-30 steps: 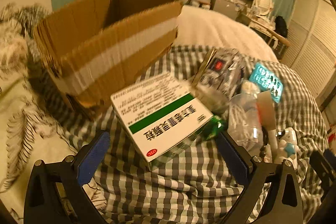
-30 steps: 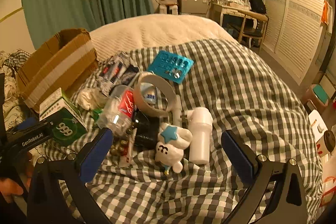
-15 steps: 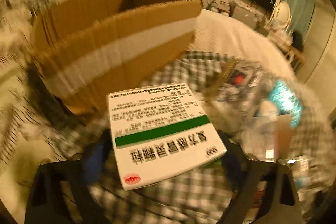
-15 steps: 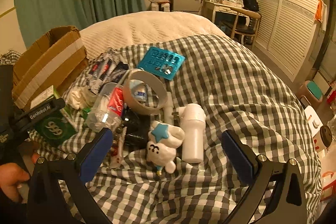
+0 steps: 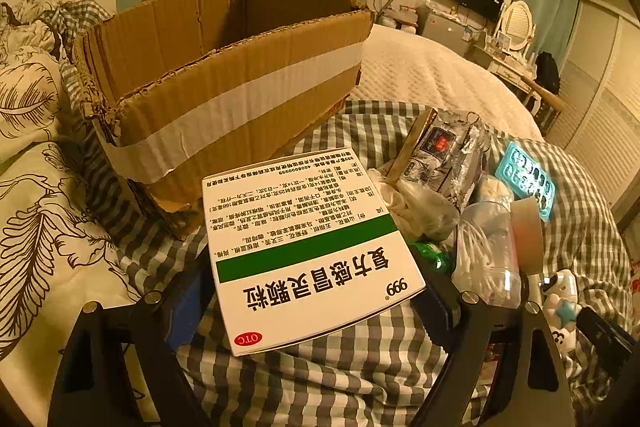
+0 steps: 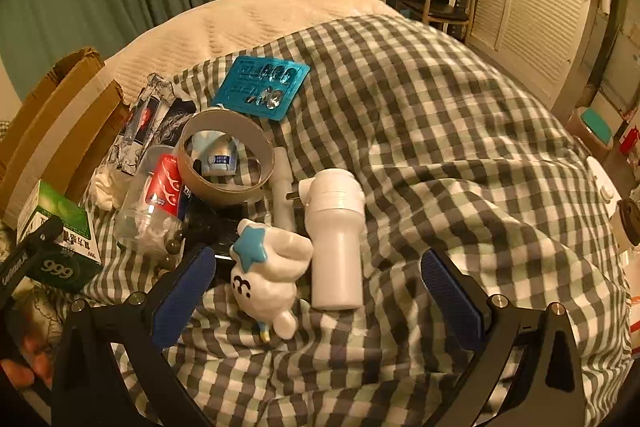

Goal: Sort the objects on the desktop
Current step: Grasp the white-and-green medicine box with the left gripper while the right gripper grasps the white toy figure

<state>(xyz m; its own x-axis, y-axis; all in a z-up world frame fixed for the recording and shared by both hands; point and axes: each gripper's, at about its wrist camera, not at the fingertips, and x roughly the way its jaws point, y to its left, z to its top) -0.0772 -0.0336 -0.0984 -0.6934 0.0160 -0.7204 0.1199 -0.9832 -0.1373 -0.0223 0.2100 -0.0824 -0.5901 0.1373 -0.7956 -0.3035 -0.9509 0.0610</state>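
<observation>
My left gripper point(image 5: 312, 295) is shut on a white and green medicine box point(image 5: 308, 247) and holds it above the checked blanket, just in front of the open cardboard box point(image 5: 224, 83). The medicine box also shows at the left in the right wrist view point(image 6: 60, 239), with the cardboard box point(image 6: 52, 131) behind it. My right gripper point(image 6: 316, 295) is open and empty, low over a white toy figure with a blue star point(image 6: 268, 275) and a white plastic bottle point(image 6: 336, 239).
A pile lies on the checked blanket point(image 6: 440, 147): a tape roll point(image 6: 226, 155), a clear cup of cotton swabs point(image 6: 150, 207), a blue blister card point(image 6: 262, 87), foil packets point(image 6: 148, 123). A leaf-print quilt point(image 5: 36, 187) lies left.
My left gripper has closed on the medicine box, lifted it and carried it toward the cardboard box. My right gripper has moved in lower over the toy and bottle.
</observation>
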